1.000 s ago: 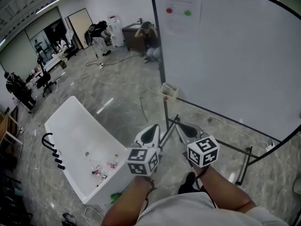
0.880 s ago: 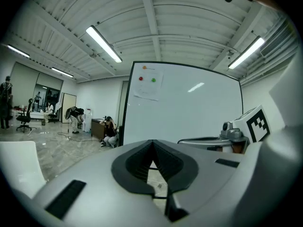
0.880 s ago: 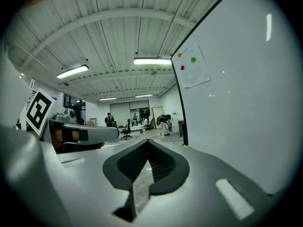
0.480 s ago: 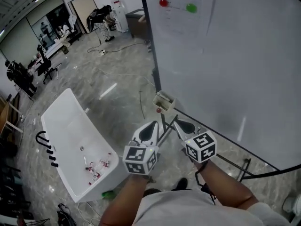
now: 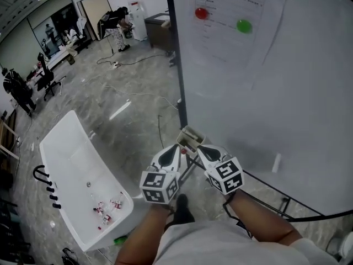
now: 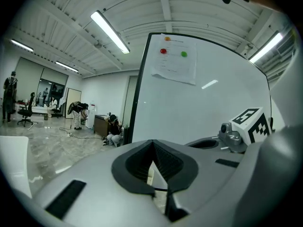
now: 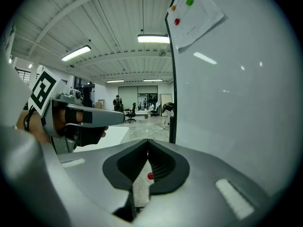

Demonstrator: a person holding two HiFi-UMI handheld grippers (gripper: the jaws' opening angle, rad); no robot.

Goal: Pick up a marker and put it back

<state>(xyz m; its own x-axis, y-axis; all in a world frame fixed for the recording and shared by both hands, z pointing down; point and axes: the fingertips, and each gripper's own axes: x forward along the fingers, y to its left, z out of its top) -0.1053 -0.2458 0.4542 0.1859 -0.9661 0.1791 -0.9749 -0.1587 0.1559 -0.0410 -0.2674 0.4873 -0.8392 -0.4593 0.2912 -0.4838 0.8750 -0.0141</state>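
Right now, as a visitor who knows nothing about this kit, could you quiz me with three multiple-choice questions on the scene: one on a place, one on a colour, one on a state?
1. Where is the small holder box?
A) on an office chair
B) at the lower left corner of the whiteboard
C) hung at the board's top edge

2. On the paper sheet, what colour is the round dot to the right of the red dot?
A) blue
B) green
C) yellow

3. How do the jaws of the left hand-held gripper and the right hand-held gripper stand?
A) tips together, nothing gripped
B) each clamped on a marker
C) spread wide

Answers: 1 B, the head view shows the box at the foot of the board's left frame edge. 2 B, it shows plainly green. 3 A, each gripper view shows the pads meeting at the tip, with nothing between them.
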